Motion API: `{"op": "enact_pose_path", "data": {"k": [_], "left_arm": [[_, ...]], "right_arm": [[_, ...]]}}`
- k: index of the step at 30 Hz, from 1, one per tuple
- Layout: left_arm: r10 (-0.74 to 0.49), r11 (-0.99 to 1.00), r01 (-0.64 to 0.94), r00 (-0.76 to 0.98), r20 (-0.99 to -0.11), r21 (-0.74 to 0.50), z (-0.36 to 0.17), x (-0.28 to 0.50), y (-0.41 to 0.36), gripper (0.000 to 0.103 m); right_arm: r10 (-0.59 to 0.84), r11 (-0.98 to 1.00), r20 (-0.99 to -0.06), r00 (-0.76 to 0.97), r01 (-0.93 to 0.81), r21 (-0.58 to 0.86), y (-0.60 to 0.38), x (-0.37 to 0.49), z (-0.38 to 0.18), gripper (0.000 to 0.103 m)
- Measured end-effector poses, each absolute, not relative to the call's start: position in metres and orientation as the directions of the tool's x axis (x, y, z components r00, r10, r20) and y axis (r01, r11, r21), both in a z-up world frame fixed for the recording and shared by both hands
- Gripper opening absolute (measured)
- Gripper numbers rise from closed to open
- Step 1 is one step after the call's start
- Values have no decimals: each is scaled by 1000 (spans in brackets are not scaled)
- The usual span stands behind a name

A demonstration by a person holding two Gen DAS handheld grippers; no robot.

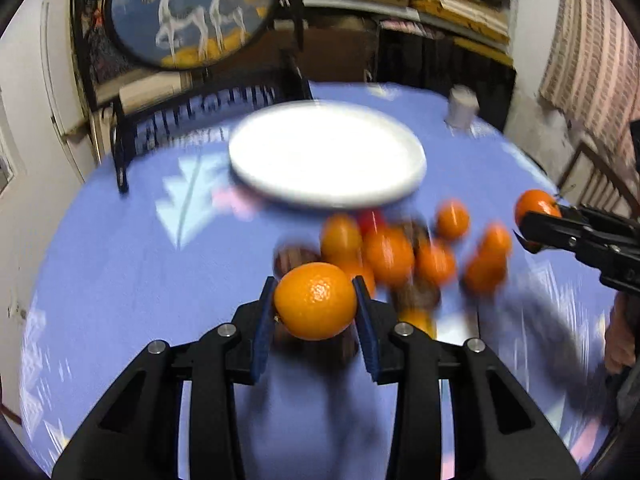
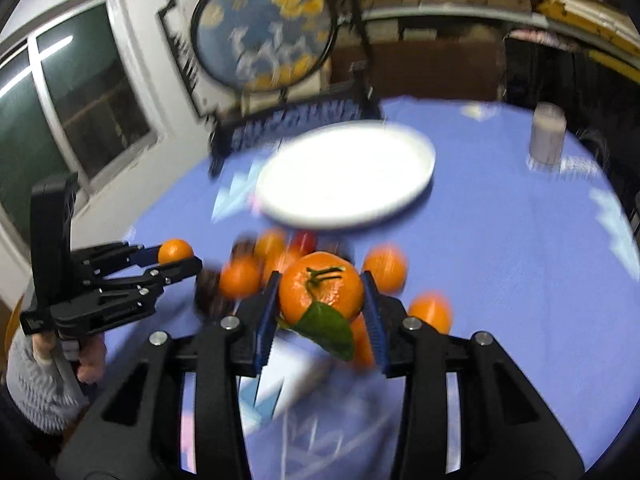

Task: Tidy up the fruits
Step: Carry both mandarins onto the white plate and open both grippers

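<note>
We hold a round orange mandarin (image 1: 315, 300) in the left hand-held gripper (image 1: 315, 304) and a leafy orange mandarin (image 2: 321, 286) in the right hand-held gripper (image 2: 322, 300), both pinched tight; the flat white plate (image 1: 280, 188) lies straight ahead, past the fruit pile (image 1: 400, 256).

The desk (image 1: 120, 264) wears a periwinkle-blue cloth with pale white tree-like shapes, and the plate (image 1: 328, 156) at frame centre is plain white. Both black tongs have blue pads, the left tongs (image 1: 316, 300) around a bright orange mandarin (image 1: 316, 300), the right tongs (image 2: 322, 292) around an orange leafy mandarin (image 2: 320, 284) with a green leaf.
</note>
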State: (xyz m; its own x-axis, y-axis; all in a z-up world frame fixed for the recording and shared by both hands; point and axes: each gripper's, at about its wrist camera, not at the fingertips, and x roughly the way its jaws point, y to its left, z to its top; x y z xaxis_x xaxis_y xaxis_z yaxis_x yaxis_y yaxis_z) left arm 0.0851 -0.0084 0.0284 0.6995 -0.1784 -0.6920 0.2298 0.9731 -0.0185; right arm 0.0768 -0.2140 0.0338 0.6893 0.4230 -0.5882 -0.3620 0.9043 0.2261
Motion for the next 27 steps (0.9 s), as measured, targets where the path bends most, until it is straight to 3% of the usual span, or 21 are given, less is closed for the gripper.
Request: {"op": "enact_pose_path", "data": {"k": [5, 12, 13, 16, 22, 25, 27], "left_arm": [[-154, 982, 186, 717, -680, -27, 41, 160, -23, 38], [-145, 986, 152, 624, -768, -62, 6, 227, -27, 38], [-149, 987, 144, 601, -785, -77, 0, 232, -25, 38], [-191, 981, 147, 585, -788, -128, -4, 234, -16, 46], [-190, 982, 127, 661, -726, -142, 22, 207, 0, 51], [-165, 985, 89, 719, -675, -146, 35, 176, 18, 59], [-143, 988, 70, 740, -657, -136, 34, 154, 27, 60]], "right_arm": [[399, 916, -570, 718, -296, 269, -207, 157, 38, 40], [371, 929, -648, 665, -265, 260, -185, 232, 5, 41], [368, 930, -656, 659, -259, 262, -185, 237, 1, 43], [365, 931, -650, 667, -249, 267, -189, 241, -2, 70], [385, 920, -566, 729, -256, 296, -207, 208, 33, 71], [389, 918, -520, 761, -274, 286, -215, 175, 49, 81], [382, 921, -493, 781, -278, 273, -222, 146, 53, 85]]}}
